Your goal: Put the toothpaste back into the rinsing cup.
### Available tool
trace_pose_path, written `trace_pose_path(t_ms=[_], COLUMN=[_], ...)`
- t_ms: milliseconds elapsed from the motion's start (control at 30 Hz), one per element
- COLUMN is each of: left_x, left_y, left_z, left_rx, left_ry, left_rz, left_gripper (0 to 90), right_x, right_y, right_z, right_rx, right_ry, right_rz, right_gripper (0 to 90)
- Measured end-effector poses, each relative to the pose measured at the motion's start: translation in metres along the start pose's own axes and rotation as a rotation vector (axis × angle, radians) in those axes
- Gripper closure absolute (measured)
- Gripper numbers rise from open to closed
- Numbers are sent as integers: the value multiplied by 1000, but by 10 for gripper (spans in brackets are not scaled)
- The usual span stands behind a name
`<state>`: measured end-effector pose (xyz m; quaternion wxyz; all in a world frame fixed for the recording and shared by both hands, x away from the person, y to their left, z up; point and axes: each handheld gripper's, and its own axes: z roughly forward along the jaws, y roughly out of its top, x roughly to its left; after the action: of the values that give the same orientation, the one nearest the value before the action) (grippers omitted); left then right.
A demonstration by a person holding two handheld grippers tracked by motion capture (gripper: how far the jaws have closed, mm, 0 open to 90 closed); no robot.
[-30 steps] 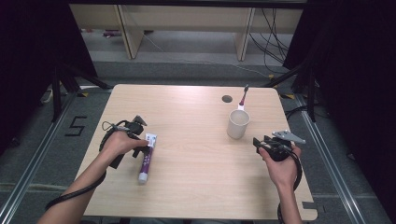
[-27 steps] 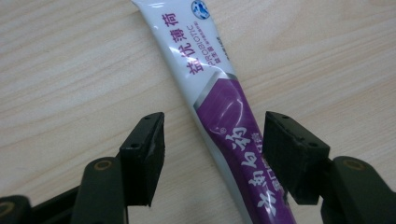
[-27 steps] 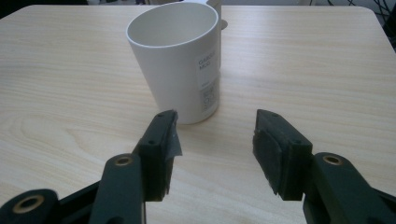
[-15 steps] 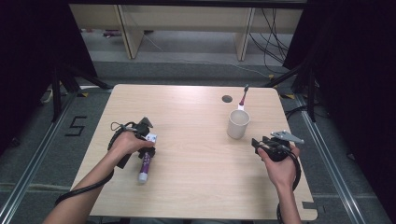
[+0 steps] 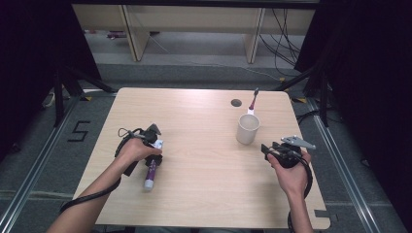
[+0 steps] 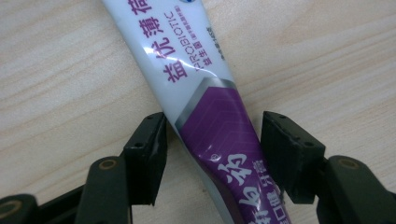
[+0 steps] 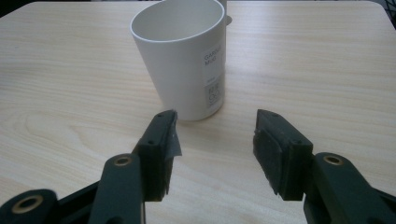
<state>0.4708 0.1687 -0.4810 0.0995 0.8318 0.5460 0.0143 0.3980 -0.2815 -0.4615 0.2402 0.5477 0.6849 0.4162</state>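
Note:
A purple and white toothpaste tube point(image 5: 151, 171) lies flat on the wooden table point(image 5: 204, 194) at the left. My left gripper point(image 5: 155, 156) is lowered over it. In the left gripper view the tube point(image 6: 187, 56) runs between the jaws of the left gripper point(image 6: 212, 126), which is open; the left jaw touches the tube and a narrow gap remains at the right jaw. A white cup point(image 5: 248, 128) stands upright at the right. My right gripper point(image 5: 268, 149) is open and empty just in front of it. In the right gripper view the cup point(image 7: 182, 60) stands a short way beyond the right gripper point(image 7: 215, 121).
A toothbrush point(image 5: 253, 100) lies behind the cup near the table's far edge, next to a round cable hole point(image 5: 236, 102). The middle of the table is bare wood. Shelving legs and cables stand on the floor beyond the table.
My left hand has shifted right and down onto the tube, so its jaws now straddle it. The right gripper has barely moved.

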Motion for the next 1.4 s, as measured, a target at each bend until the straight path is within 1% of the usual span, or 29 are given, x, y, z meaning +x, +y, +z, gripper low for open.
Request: trace_pose_path(t_ms=[133, 200, 300, 367, 433, 467, 500, 567, 600, 633, 667, 767, 800, 833, 867, 900, 933, 967, 1000, 1067, 1133, 1167, 1200, 1233, 1267, 1300, 1333, 1400], left_x=[-2, -3, -4, -5, -6, -6, -7, -7, -7, -8, -8, -8, -7, -8, -8, -8, -9, -9, -9, -7, -5, -3, -2, -1, 1, 1, 1, 2], left_y=[0, 0, 1, 2, 2, 2, 2, 2, 2, 1, 1, 0, 0, -1, -1, -1, -1, -1, -2, -4, -5, -5, -7, -7, -8, -9, -9, -10], left_z=[0, 1, 0, 0, 0, 0, 0, -1, 0, 0, 1, 0, 1, 1, 1, 1, 0, 1, 0, 0, -3, -5, -4, -6, -6, -5, -7, -8], left_rx=[10, -1, 21, 30, 33, 34, 37, 47, 42, 42, 29, 30, 23, 17, 21, 22, 30, 18, 25, -1, -8, 1, -21, -13, -17, -40, -27, -41], left_ry=[8, 9, 16, 20, 25, 26, 29, 33, 37, 40, 41, 40, 40, 41, 43, 45, 49, 48, 45, 29, 14, 11, -1, -7, -11, -17, -15, -21], left_rz=[18, 15, 32, 46, 55, 57, 63, 84, 90, 95, 96, 110, 126, 130, 143, 152, 160, 165, 178, 183, 190, 218, 224, 230, 245, 249, 266, 278], left_gripper=[441, 453, 474, 491, 509, 518, 528, 548, 557, 567, 577, 595, 600, 604, 613, 623, 630, 635, 640, 660, 696, 711, 721, 729, 735, 741, 746, 752], right_x=[0, 0, 1, 1, 1, 1, 1, 0, 1, 1, 2, 1, 1, 0, 2, 0, 0, 1, 1, 1, 1, 1, 1, 2, 2, 2, 2, 2], right_y=[0, 0, 0, 0, 0, 0, 0, 0, 0, 0, 0, 0, 0, -1, 0, 0, 0, 0, -1, -1, -1, -1, -1, -1, -1, -1, -1, -1], right_z=[0, 0, -1, 0, 0, 0, -1, 1, 1, -1, -1, -1, -1, 1, -1, -1, -1, -1, 0, 1, 1, 1, 1, 2, 2, 2, 1, 2], right_rx=[-1, -2, -4, -2, -1, 1, 10, -2, -3, 7, 7, 9, 10, -4, 13, 4, 5, 5, -3, -4, -5, -5, -4, -4, -3, -2, 6, 2], right_ry=[8, 11, 19, 13, 12, 11, 5, 20, 20, 5, 6, 6, 6, 21, 5, 0, 0, 0, 4, 10, 7, 6, 7, 20, 4, 4, -1, 15], right_rz=[2, 1, 5, 2, 1, 11, -1, -2, -3, -2, 1, -2, -2, 1, 14, -12, -12, -11, -7, -7, -10, -11, -11, -2, -11, -8, -10, -3], right_gripper=[495, 495, 495, 495, 495, 495, 496, 495, 495, 496, 496, 496, 496, 496, 496, 496, 496, 496, 496, 496, 497, 496, 496, 497, 497, 497, 497, 497])
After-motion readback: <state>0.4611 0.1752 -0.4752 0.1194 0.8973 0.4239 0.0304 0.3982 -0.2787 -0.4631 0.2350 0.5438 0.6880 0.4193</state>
